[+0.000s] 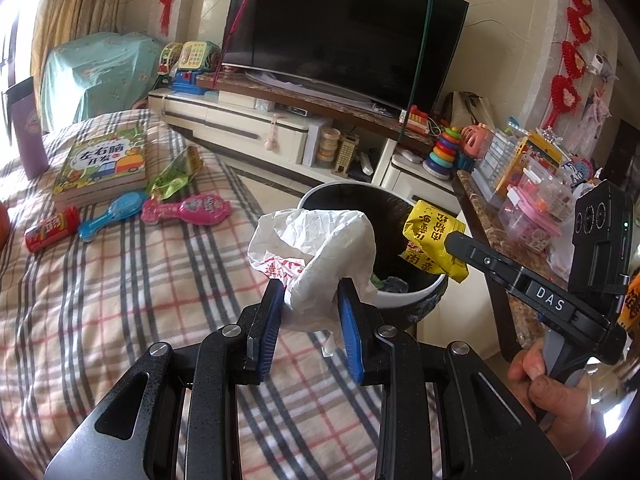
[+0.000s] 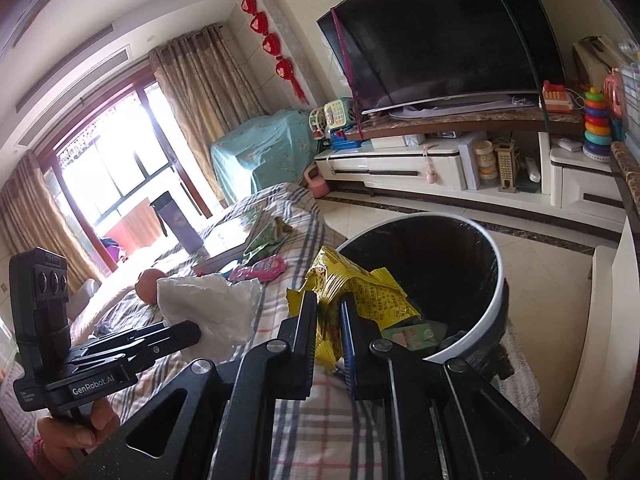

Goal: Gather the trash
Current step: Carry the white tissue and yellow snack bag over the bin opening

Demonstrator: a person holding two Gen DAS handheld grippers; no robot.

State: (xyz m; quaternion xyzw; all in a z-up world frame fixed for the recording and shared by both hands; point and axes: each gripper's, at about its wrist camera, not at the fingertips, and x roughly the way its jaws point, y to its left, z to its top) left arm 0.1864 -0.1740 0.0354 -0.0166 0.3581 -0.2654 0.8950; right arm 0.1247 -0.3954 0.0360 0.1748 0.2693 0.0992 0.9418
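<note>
Both tools clamped: left tool & right tool, each hand-held.

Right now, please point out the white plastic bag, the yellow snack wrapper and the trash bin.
white plastic bag (image 1: pixel 320 248), left wrist view, on its crumpled upper body.
yellow snack wrapper (image 2: pixel 372 292), right wrist view, on its printed face.
trash bin (image 2: pixel 494 308), right wrist view, on its white rim.

Plaid-covered bed carries a kids' book w/ a green wrapper just beside it. In front: red pack, blue brush, pink toy in a row. Trash bin stands on the tiled floor at the bed's edge.
</note>
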